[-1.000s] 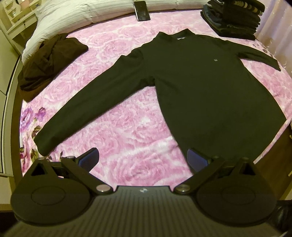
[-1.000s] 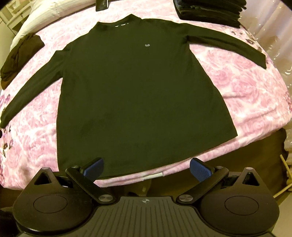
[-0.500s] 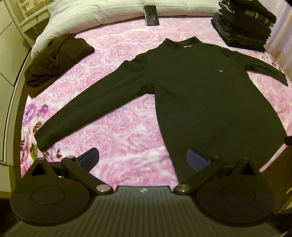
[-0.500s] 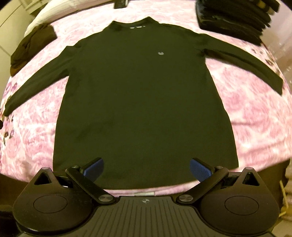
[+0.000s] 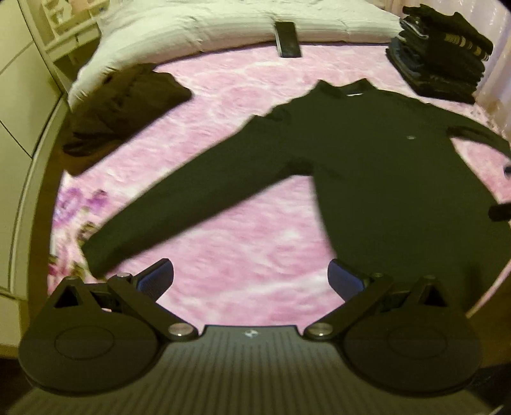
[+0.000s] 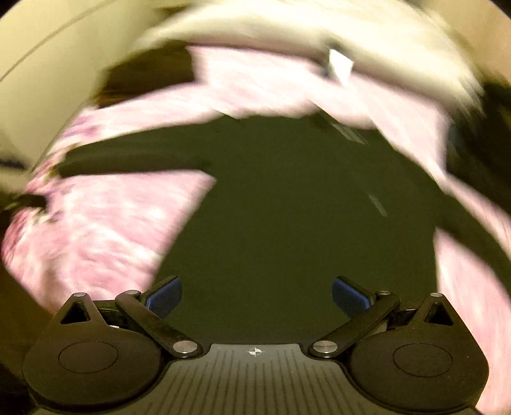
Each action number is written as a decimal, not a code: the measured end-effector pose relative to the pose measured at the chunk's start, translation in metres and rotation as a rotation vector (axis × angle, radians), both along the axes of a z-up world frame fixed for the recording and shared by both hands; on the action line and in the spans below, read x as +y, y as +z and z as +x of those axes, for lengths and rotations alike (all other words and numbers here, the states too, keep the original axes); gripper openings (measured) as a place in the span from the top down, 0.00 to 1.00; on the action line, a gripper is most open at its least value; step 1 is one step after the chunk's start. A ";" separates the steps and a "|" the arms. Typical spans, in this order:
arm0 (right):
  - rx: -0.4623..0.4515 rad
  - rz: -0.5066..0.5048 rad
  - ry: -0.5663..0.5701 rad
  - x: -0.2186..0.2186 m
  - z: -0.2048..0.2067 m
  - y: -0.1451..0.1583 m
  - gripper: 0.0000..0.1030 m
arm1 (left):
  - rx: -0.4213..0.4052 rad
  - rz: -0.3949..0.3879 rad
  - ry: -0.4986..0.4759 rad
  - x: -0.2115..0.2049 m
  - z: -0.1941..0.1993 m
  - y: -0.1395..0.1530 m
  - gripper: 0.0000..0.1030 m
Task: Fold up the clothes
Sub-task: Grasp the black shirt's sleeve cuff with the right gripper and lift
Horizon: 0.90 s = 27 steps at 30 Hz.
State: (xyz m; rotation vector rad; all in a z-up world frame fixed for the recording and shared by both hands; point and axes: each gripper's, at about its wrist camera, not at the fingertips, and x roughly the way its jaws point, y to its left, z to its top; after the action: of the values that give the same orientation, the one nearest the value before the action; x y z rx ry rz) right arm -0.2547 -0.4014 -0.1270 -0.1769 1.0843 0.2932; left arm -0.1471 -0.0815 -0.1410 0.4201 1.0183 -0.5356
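Observation:
A black long-sleeved shirt [image 5: 377, 166] lies flat, front up, on the pink floral bedspread [image 5: 242, 249]. Its left sleeve [image 5: 179, 210] stretches down-left, with the cuff just above my left gripper's left finger. My left gripper [image 5: 250, 279] is open, hovering over bare bedspread between sleeve and body, holding nothing. In the badly blurred right wrist view the shirt [image 6: 287, 223] fills the middle. My right gripper [image 6: 257, 295] is open over its lower body. The right gripper's dark edge [image 5: 499, 212] shows at the left wrist view's right border.
A crumpled brown garment [image 5: 121, 108] lies at the bed's upper left. A stack of folded dark clothes [image 5: 440, 67] sits at the upper right. A black phone [image 5: 287, 40] rests near the white pillow [image 5: 198, 28]. The bed's edge runs along the left and lower right.
Both grippers have moved forward over the bed. The right one swung fast leftwards and in over the shirt, blurring its view. The shirt has not moved; both stay open.

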 end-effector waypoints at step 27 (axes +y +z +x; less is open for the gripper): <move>-0.142 -0.102 0.973 0.438 0.157 -0.209 0.96 | 0.025 0.081 0.405 0.257 0.069 -0.107 0.02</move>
State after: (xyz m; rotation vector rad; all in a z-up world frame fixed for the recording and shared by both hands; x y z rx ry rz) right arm -0.0974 0.0363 -0.3360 -0.8089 0.8040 1.0771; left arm -0.0778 0.1758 -0.2483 0.2679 1.1160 -0.1369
